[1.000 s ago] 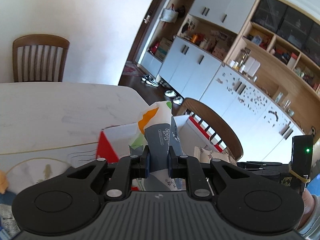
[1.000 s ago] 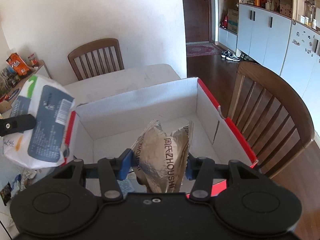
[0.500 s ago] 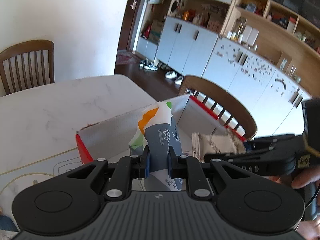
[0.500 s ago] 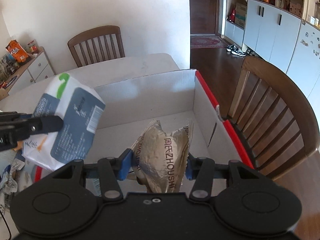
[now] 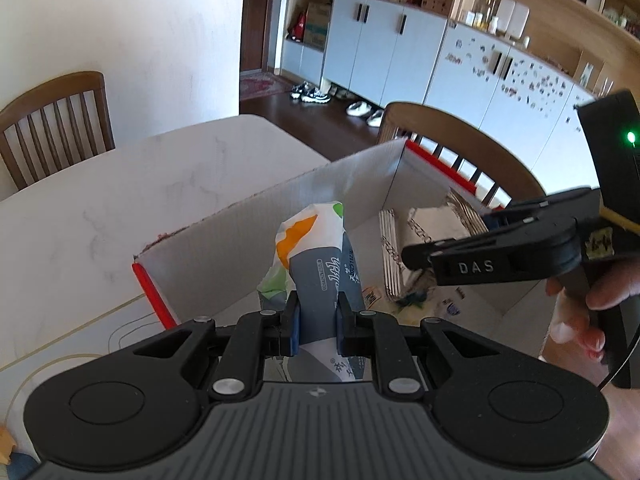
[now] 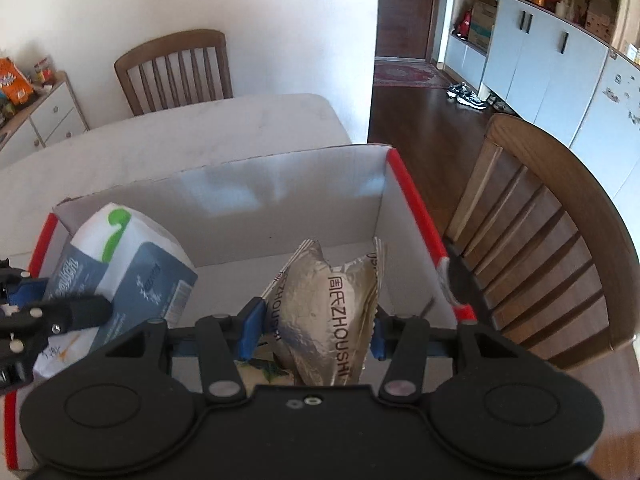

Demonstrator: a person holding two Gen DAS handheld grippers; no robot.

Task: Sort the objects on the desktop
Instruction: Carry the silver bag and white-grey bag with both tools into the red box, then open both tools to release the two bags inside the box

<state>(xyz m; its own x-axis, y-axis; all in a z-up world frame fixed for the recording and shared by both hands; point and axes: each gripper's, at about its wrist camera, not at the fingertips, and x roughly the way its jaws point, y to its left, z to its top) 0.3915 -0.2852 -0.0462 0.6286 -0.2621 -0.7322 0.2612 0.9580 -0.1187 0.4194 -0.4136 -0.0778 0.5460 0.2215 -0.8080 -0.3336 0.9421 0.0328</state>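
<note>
- Both views are bright and lit by daylight; the white wall [image 5: 132, 40] reads evenly lit, with no harsh glare
- Soft pale patches of reflected light lie on the inner back wall of the cardboard box [image 6: 280, 192]
- The dark wooden floor [image 6: 424, 120] shows a faint sheen near the doorway
- Fisheye distortion bends straight lines: the cabinets [image 5: 400, 60] curve, and the chair [image 6: 540, 240] bulges toward the edge
- The corners of the right view fall off to black
- The silver foil packet [image 6: 336, 312] gives dull highlights
- Focus is sharp throughout, with only slight softness at the left gripper [image 6: 60, 316] near the frame edge
</note>
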